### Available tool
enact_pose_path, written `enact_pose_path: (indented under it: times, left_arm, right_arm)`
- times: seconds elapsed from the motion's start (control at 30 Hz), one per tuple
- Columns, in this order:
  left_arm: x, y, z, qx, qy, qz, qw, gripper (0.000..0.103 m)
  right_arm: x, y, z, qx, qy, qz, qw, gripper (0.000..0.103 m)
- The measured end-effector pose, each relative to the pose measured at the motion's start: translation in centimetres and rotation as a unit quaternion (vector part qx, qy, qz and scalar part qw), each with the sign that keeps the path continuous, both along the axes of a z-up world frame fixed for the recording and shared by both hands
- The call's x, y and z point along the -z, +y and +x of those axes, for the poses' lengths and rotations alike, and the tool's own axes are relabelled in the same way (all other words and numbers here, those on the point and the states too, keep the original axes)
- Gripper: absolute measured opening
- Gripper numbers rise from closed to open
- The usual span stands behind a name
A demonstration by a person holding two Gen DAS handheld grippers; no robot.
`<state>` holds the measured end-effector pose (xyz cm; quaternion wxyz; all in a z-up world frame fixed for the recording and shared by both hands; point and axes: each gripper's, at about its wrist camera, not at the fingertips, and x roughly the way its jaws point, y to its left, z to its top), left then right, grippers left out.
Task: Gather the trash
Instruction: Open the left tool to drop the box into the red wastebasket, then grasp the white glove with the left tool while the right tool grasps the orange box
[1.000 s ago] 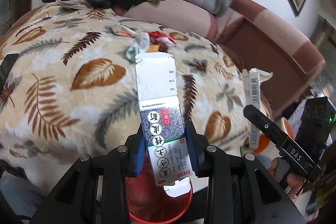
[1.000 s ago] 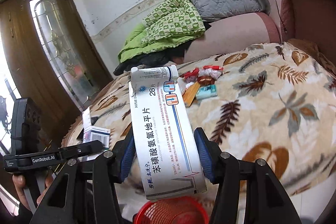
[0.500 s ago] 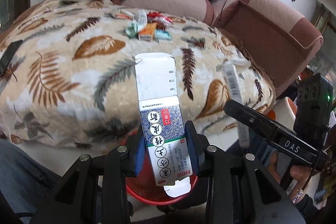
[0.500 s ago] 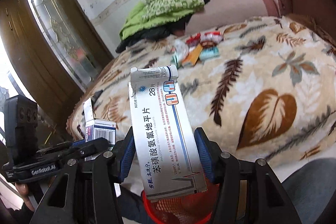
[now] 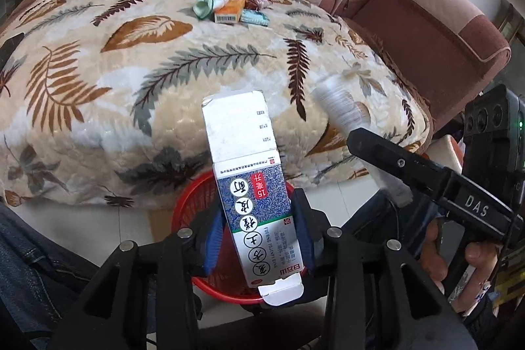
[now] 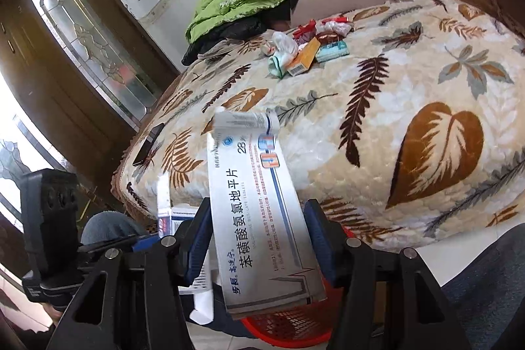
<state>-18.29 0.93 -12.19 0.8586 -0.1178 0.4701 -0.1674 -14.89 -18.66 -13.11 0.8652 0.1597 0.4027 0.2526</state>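
With each medicine box pinched, blue box [image 5: 259, 215] in left gripper [image 5: 259, 238] and white box [image 6: 262, 218] in right gripper [image 6: 259, 238], both should be centred above the red basket [image 5: 193, 202] before release.

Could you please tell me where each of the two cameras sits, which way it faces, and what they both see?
Left wrist: sits behind the left gripper, looking forward over its blue-patterned box and the red basket to the leaf blanket; the right hand shows.
Right wrist: sits behind the right gripper, looking over its white box toward the wooden door; a jeans knee shows.
Shared: the blanket, basket and trash pile.
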Motion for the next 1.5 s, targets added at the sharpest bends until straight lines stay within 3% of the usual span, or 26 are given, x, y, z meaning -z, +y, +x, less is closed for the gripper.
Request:
enact_pose_path:
  times: [0.27,0.43,0.73,0.97,1.1,1.33,1.5]
  left_arm:
    - [1.0,-0.4,0.2,0.007,0.011,0.013,0.9998,0.054]
    - [0.8,-0.2,0.5,0.004,0.012,0.007,0.9999,0.056]
    - [-3.6,1.8,4.5,-0.02,-0.026,-0.003,0.9995,0.067]
    - [-8.3,3.6,11.2,-0.035,-0.07,0.012,0.9968,0.068]
    - [-9.6,4.5,15.5,-0.05,-0.074,0.012,0.9959,0.068]
    - [-9.9,5.0,24.3,-0.063,-0.061,0.005,0.9961,0.068]
    - [-8.3,4.6,30.6,-0.064,-0.049,0.022,0.9965,0.068]
  right_arm:
    - [0.2,0.0,0.2,-0.003,0.006,0.011,1.0,0.065]
    - [-0.5,-0.4,0.2,-0.001,-0.004,0.021,1.0,0.066]
    - [-4.7,-0.7,2.4,0.003,-0.067,0.009,0.998,0.076]
    - [-8.4,-0.8,8.3,0.02,-0.101,0.0,0.995,0.086]
    - [-9.9,-0.7,12.8,0.041,-0.107,-0.021,0.993,0.09]
    - [-10.8,-0.7,21.8,0.052,-0.08,0.01,0.995,0.09]
    - [-9.0,-1.7,27.9,0.079,-0.05,0.041,0.995,0.09]
